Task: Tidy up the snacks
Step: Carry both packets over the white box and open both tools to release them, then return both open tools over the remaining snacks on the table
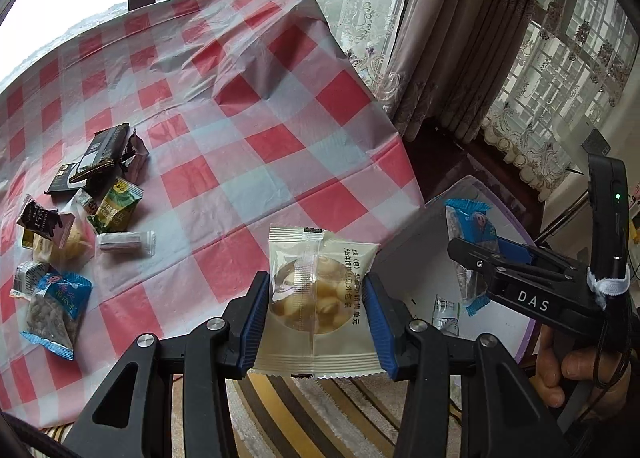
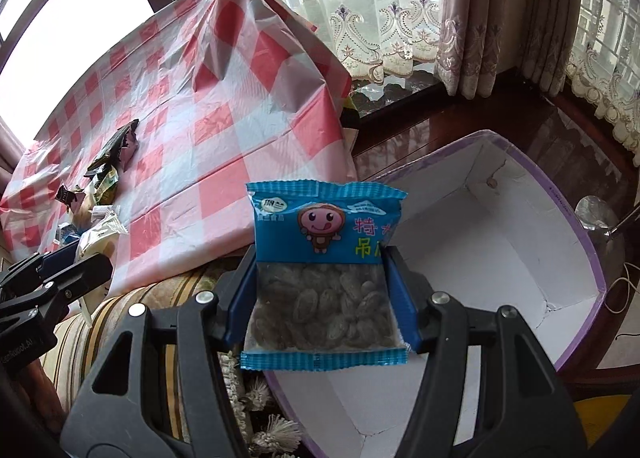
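Lace curtains (image 2: 372, 17) hang behind the checked counter (image 1: 248, 129). My left claw (image 1: 316, 322) grips a pale cookie packet (image 1: 316, 302) by its sides, over the counter's edge. My right claw (image 2: 322, 294) clamps a blue seed packet (image 2: 324, 258) over the white box (image 2: 500, 234). More snacks (image 1: 80, 213) lie at nine o'clock on the counter.
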The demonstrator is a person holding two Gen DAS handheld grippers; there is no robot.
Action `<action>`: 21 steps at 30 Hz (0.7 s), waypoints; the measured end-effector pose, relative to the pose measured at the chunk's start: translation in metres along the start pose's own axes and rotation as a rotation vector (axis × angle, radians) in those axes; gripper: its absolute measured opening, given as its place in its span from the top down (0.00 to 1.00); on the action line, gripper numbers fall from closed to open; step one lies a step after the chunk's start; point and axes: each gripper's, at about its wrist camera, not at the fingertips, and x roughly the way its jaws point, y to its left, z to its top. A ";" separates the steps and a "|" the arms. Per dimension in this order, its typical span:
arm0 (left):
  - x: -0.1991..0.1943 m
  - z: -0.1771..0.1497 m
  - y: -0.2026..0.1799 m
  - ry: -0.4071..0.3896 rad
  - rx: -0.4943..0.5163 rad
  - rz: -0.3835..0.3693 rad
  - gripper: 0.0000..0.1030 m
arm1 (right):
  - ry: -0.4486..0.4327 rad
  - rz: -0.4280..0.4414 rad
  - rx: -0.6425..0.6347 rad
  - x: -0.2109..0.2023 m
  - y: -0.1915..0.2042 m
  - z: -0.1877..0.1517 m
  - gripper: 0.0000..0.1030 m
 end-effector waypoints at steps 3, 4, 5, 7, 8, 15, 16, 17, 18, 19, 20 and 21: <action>0.006 0.002 -0.018 0.016 0.029 -0.039 0.54 | -0.009 -0.049 0.011 -0.002 -0.016 0.000 0.39; 0.008 0.002 -0.024 0.022 0.038 -0.051 0.54 | -0.013 -0.067 0.014 -0.003 -0.021 0.000 0.39; 0.010 0.002 -0.029 0.028 0.046 -0.064 0.54 | -0.015 -0.084 0.019 -0.004 -0.026 0.000 0.38; 0.013 0.002 -0.040 0.040 0.062 -0.095 0.54 | -0.020 -0.113 0.029 -0.006 -0.036 0.000 0.38; 0.014 0.002 -0.045 0.045 0.070 -0.111 0.54 | -0.023 -0.128 0.034 -0.006 -0.041 0.000 0.38; 0.020 -0.002 -0.077 0.086 0.112 -0.253 0.50 | -0.068 -0.209 0.038 -0.018 -0.052 0.008 0.24; 0.019 -0.003 -0.080 0.090 0.117 -0.266 0.49 | -0.074 -0.219 0.032 -0.019 -0.051 0.009 0.23; 0.019 -0.003 -0.082 0.091 0.122 -0.268 0.47 | -0.077 -0.225 0.025 -0.020 -0.050 0.011 0.22; 0.019 -0.003 -0.084 0.088 0.129 -0.260 0.42 | -0.080 -0.231 0.019 -0.020 -0.048 0.011 0.21; 0.018 -0.003 -0.085 0.083 0.136 -0.246 0.37 | -0.085 -0.238 0.011 -0.021 -0.046 0.012 0.20; 0.016 -0.003 -0.086 0.073 0.140 -0.231 0.36 | -0.092 -0.247 0.001 -0.022 -0.044 0.012 0.20; 0.014 -0.003 -0.085 0.061 0.140 -0.219 0.36 | -0.098 -0.255 -0.010 -0.022 -0.040 0.012 0.19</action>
